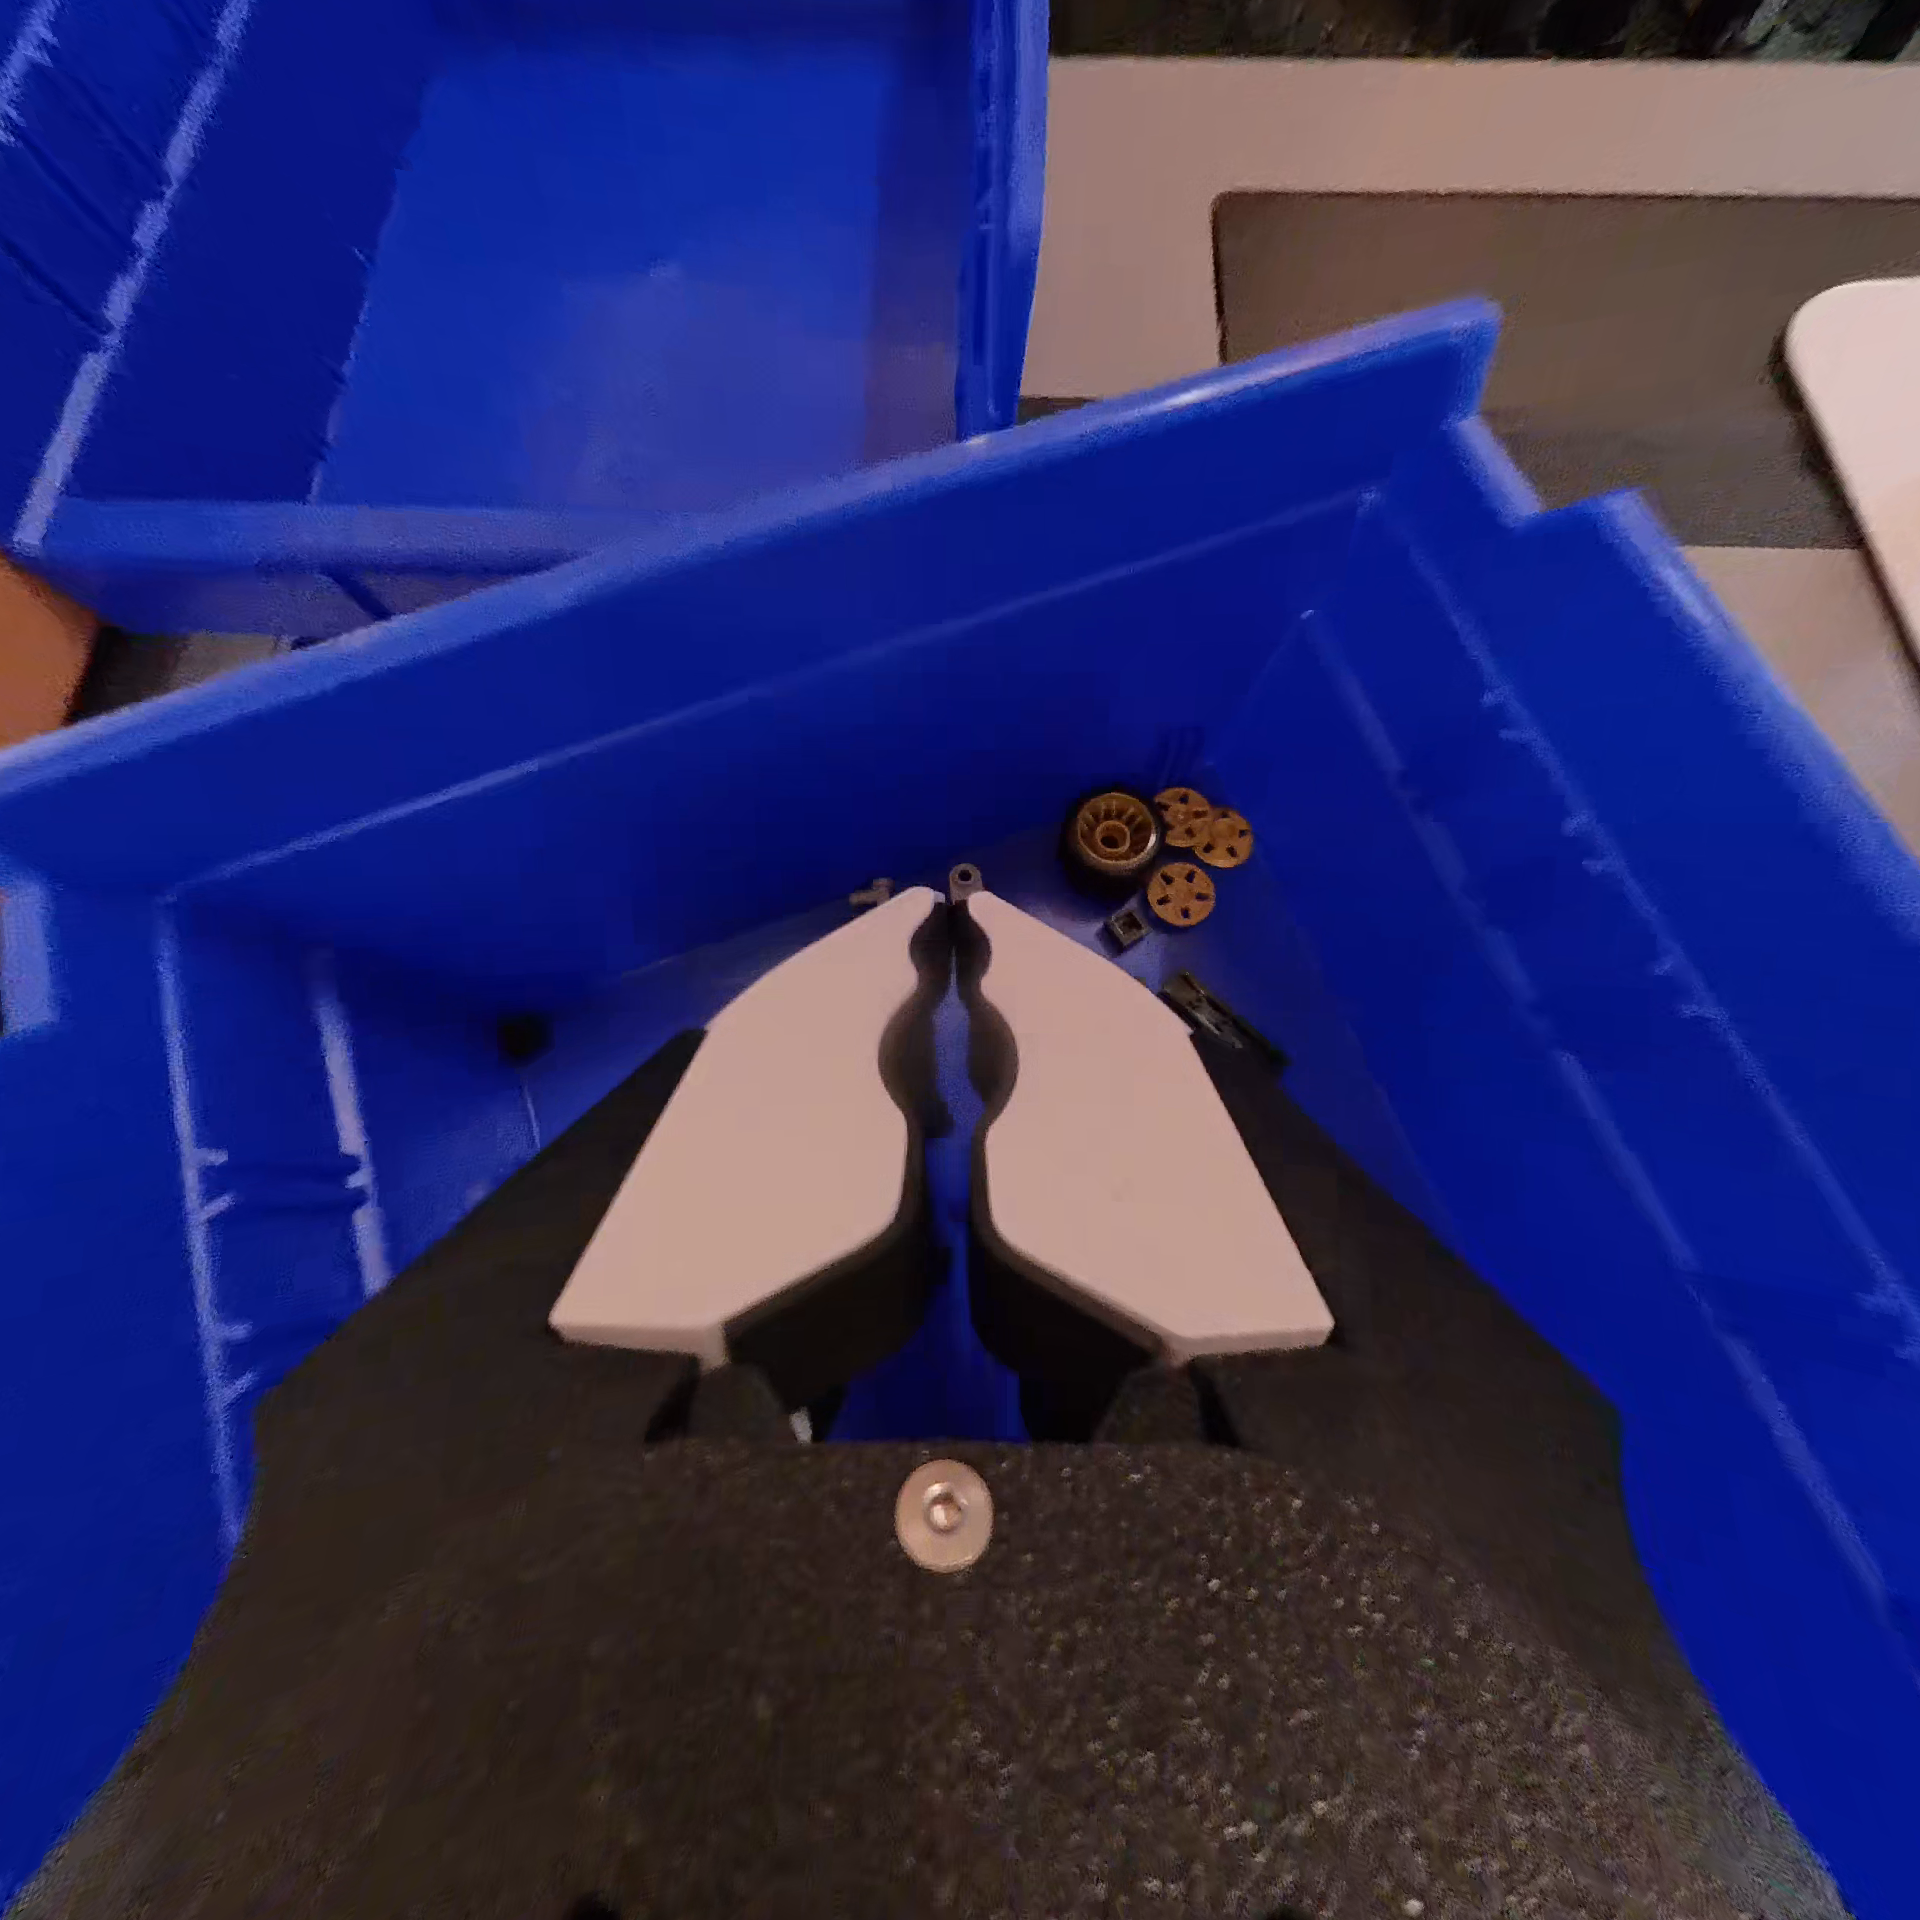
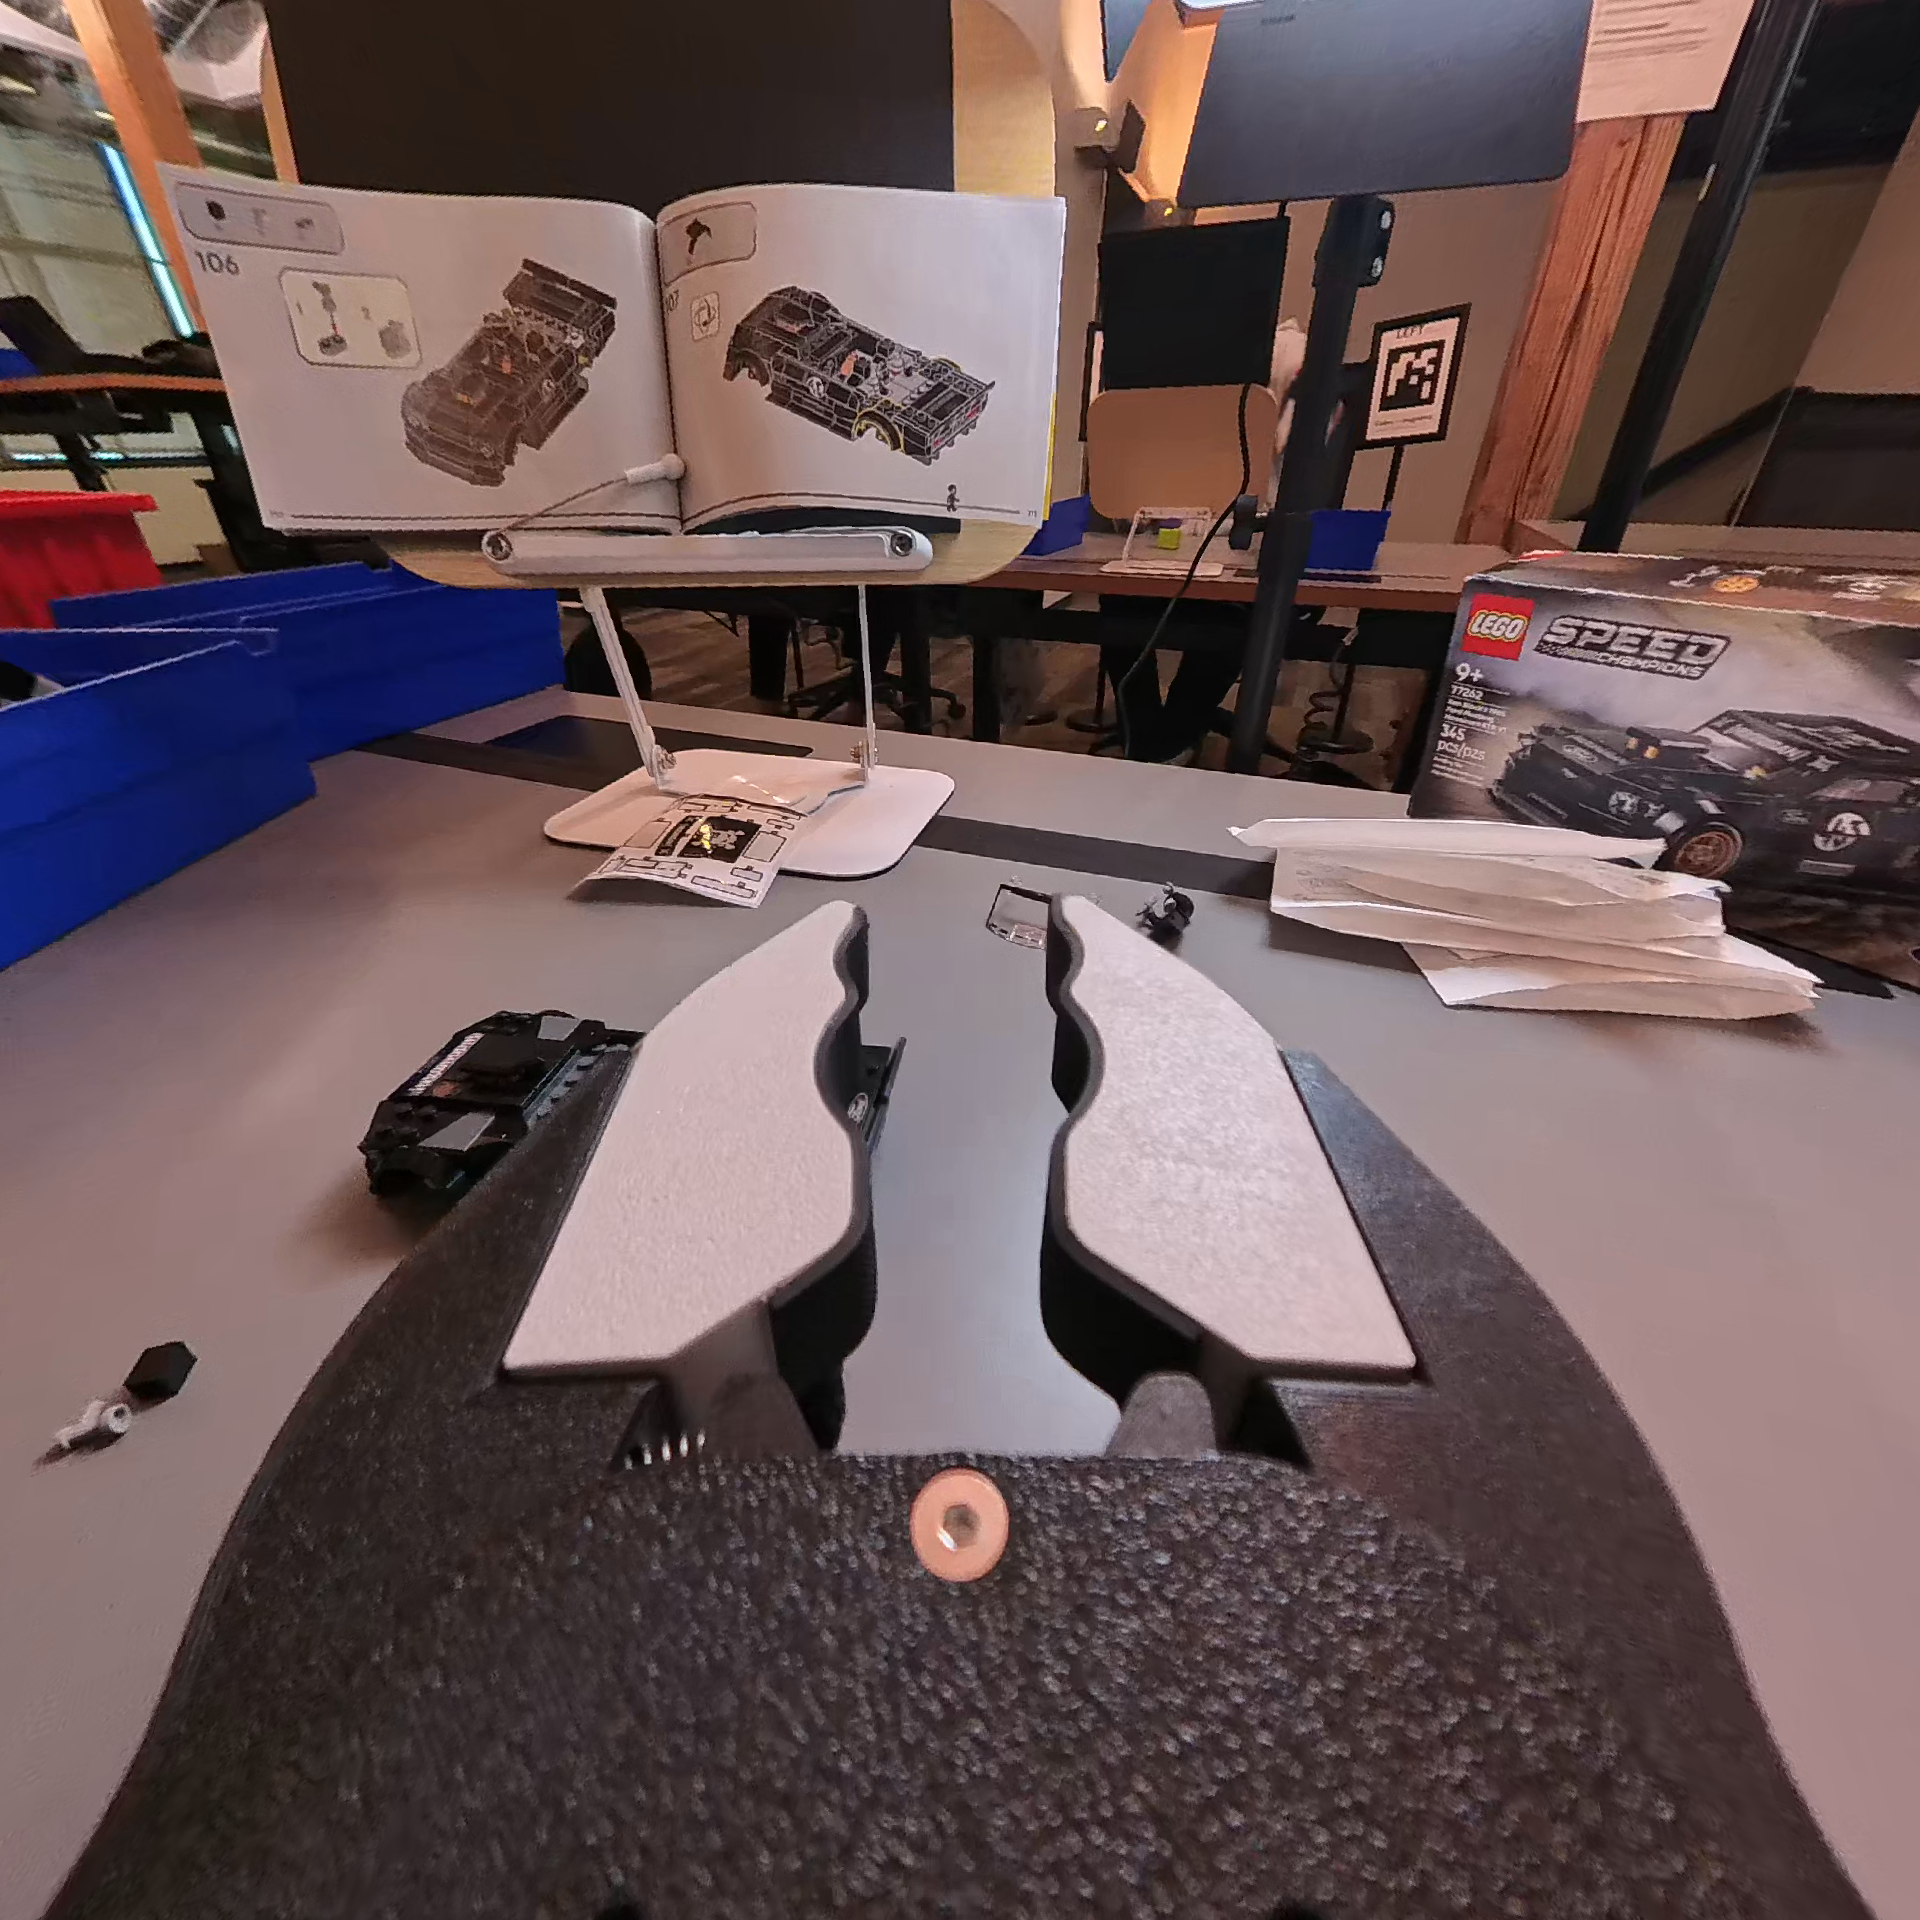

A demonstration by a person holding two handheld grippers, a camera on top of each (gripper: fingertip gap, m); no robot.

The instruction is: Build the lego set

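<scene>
Left gripper (image 1: 956, 906): reaching into a blue bin (image 1: 1558, 935), fingers drawn together on a small grey peg (image 1: 964, 881) that sticks out just past the tips.

Bin contents, far right corner: one gold wheel with black tyre (image 1: 1110, 847); three gold discs (image 1: 1181, 894) just beside it; a small dark square piece (image 1: 1124, 928); a black long piece (image 1: 1216, 1013) by the right finger. A second small grey piece (image 1: 871, 891) lies left of the fingertips; a black round piece (image 1: 520, 1036) lies at the left wall.

Second blue bin (image 1: 623, 260): farther back, left; its contents cannot be made out.

Right gripper (image 2: 956, 920): low over the grey bench (image 2: 1558, 1195), fingers wide apart, holding nothing.

Black car model (image 2: 478, 1101): partly built, on the bench left of the right gripper, partly hidden behind its left finger.

Loose parts, near left of bench: one black piece (image 2: 158, 1369), one white piece (image 2: 94, 1421), close together.

Far items: clear piece (image 2: 1016, 914) and small black piece (image 2: 1166, 910) near the right fingertip; sticker sheet (image 2: 696, 844) on the base of a white stand (image 2: 883, 821); open instruction booklet (image 2: 623, 353) on that stand; set box (image 2: 1704, 727) at far right, folded paper bags (image 2: 1507, 914) in front of it; blue bins (image 2: 156, 748) at far left.
</scene>
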